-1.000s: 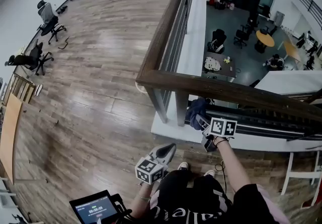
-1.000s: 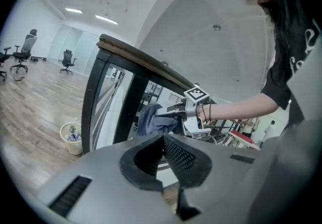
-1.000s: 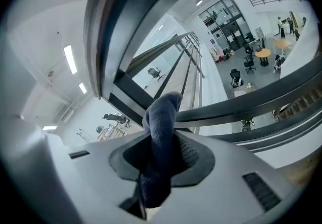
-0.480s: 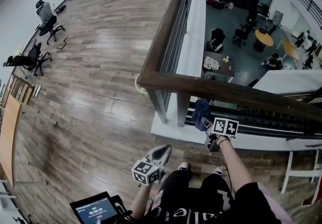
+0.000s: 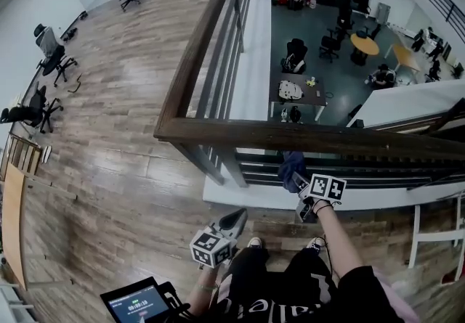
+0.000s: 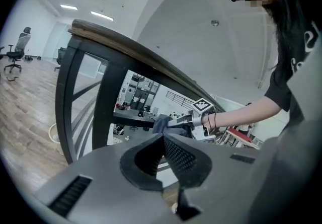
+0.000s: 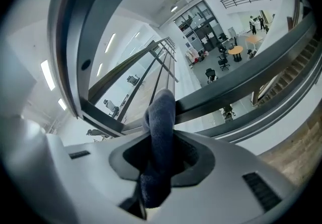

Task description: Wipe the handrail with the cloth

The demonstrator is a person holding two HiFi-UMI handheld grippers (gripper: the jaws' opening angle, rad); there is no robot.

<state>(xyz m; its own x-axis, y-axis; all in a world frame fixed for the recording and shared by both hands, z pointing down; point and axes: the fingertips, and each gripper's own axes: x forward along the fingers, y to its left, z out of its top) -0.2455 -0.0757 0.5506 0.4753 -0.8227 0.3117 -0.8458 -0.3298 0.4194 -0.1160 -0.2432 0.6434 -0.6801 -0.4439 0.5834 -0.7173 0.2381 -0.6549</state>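
Two grippers: one is held in each hand of a single person; both are seen below the railing in the head view.
Right gripper [image 5: 299,182]: clenched on the cloth [image 5: 292,165]; a fold is pinched between the jaws and a rounded bunch stands out past the tips.
Left gripper [image 5: 237,218]: jaws closed together, nothing between them; it is held at 6 o'clock of the head view, with the right gripper at its 2 o'clock.
Cloth, place: found at about 4 o'clock of the head view, under the line of the handrail [image 5: 305,136] and in front of the dark bars [image 5: 218,151]; no contact with the rail top is shown.
Handrail, make: a brown wooden top rail carried on dark posts, with a corner at 9 o'clock where a second run leads off toward 12 o'clock.
Cloth, handling: judged light, soft and limp; it is likely to sag and fold, and to drag rather than slide on wood.
Cloth, hold: best taken at a bunched fold, as it is now, with enough left free past the tips to be pressed flat on the rail.
Handrail, handling: judged rigid and fixed; firm pressure can be borne.
Wiping: judged not yet begun.
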